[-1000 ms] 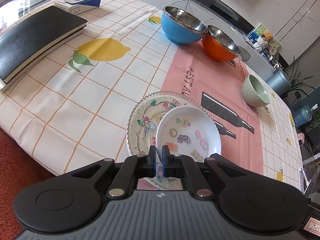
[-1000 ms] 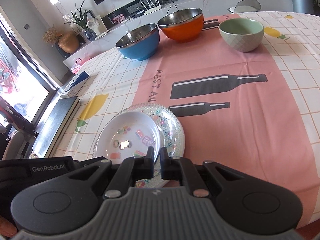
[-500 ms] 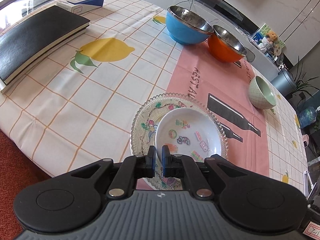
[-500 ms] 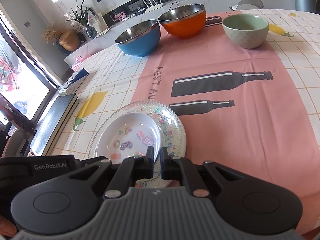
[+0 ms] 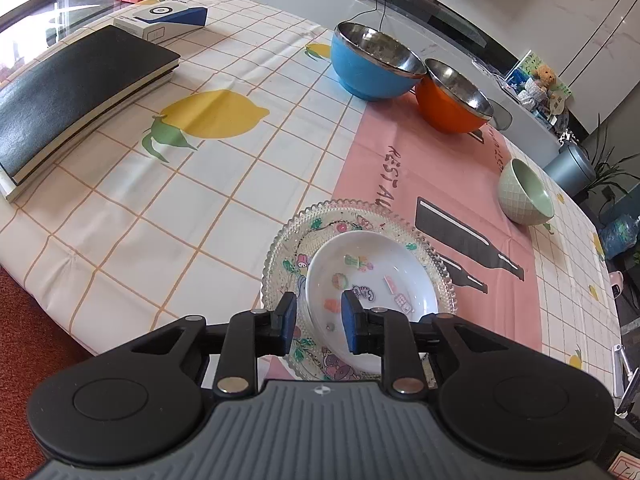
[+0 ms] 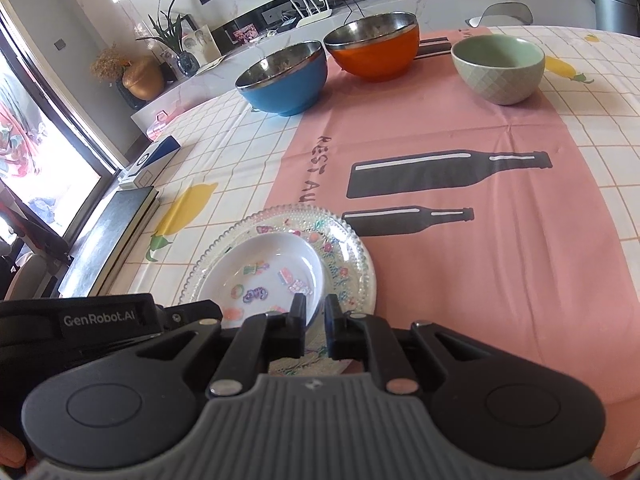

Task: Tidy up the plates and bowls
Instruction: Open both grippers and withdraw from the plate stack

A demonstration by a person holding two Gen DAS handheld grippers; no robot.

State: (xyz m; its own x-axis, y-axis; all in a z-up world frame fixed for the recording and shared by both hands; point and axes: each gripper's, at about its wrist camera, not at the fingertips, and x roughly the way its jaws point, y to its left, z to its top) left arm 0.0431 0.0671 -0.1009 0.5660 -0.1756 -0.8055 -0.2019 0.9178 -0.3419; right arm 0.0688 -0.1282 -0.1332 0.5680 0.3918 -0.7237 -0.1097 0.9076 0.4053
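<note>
A small white plate (image 5: 376,276) with cartoon prints lies on a larger clear glass plate (image 5: 288,240) with a beaded rim, near the table's front edge. My left gripper (image 5: 319,322) is open, its fingers on either side of the white plate's near rim. My right gripper (image 6: 313,326) stands slightly open over the white plate's (image 6: 260,276) right rim and the glass plate (image 6: 352,268), gripping nothing. A blue bowl (image 5: 374,66), an orange bowl (image 5: 452,98) and a green bowl (image 5: 524,192) stand at the back.
A black book (image 5: 76,92) and a blue-and-white box (image 5: 160,22) lie at the table's left. The left gripper's body (image 6: 76,320) shows at the right wrist view's lower left. A grey bin (image 5: 568,168) stands beyond the table's far edge.
My left gripper has opened and let go of the white plate's rim. The white plate now rests on the glass plate. My right gripper has opened slightly.
</note>
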